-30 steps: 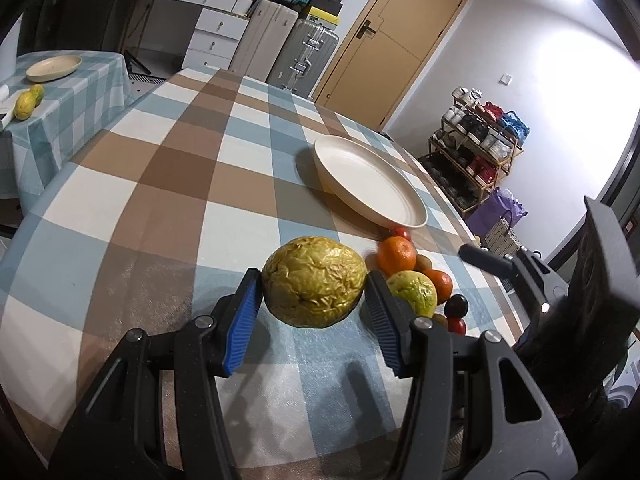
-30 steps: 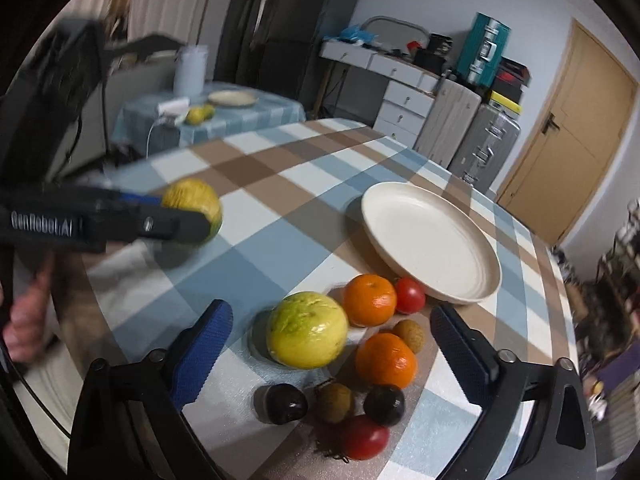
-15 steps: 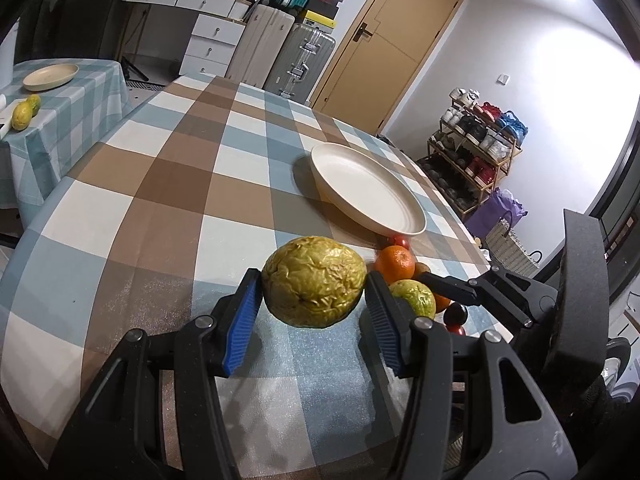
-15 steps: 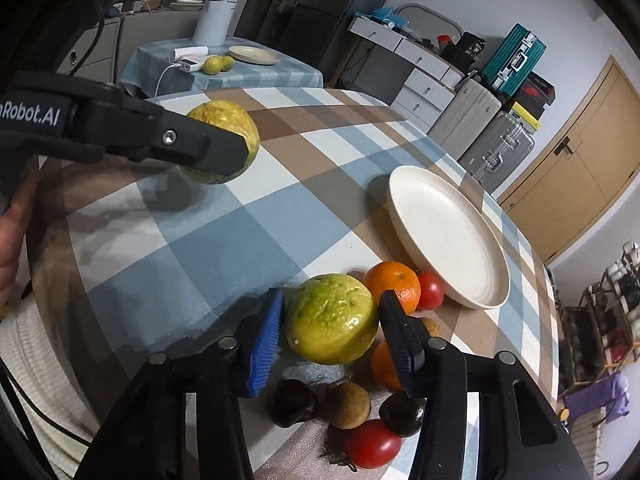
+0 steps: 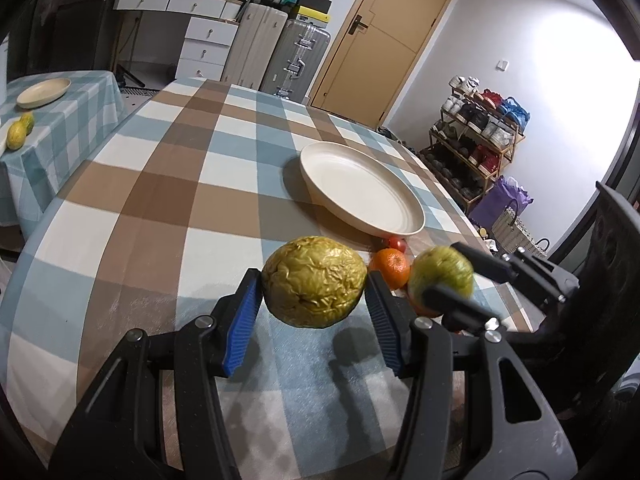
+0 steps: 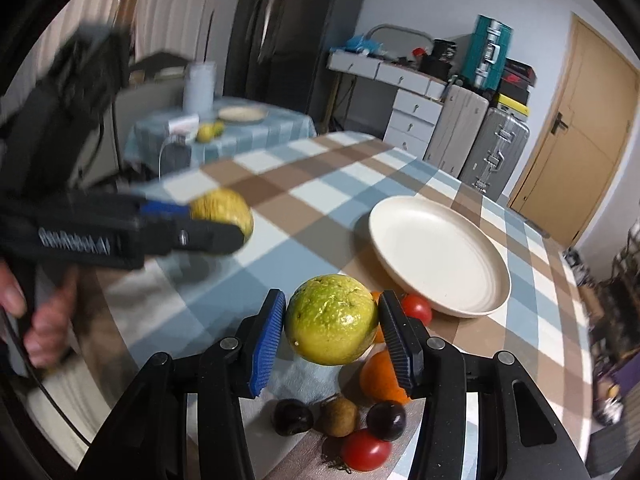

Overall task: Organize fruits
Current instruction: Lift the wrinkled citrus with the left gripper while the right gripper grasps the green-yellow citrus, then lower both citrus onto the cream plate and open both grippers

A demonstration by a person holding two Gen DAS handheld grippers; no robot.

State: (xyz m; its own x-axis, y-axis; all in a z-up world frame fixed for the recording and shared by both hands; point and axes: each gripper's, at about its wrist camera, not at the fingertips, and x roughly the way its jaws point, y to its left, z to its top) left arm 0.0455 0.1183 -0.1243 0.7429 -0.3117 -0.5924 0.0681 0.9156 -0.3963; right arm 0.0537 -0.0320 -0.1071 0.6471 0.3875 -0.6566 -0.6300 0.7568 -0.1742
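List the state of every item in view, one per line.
Left gripper: shut on wrinkled fruit, held above the table.
Right gripper: shut on green fruit, lifted off the table.
Plate: empty, on the table.
Oranges, tomatoes, dark fruits: on the table beside the plate.
Door: closed.

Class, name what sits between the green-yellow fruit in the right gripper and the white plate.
A red tomato and part of an orange, seen in the right wrist view.
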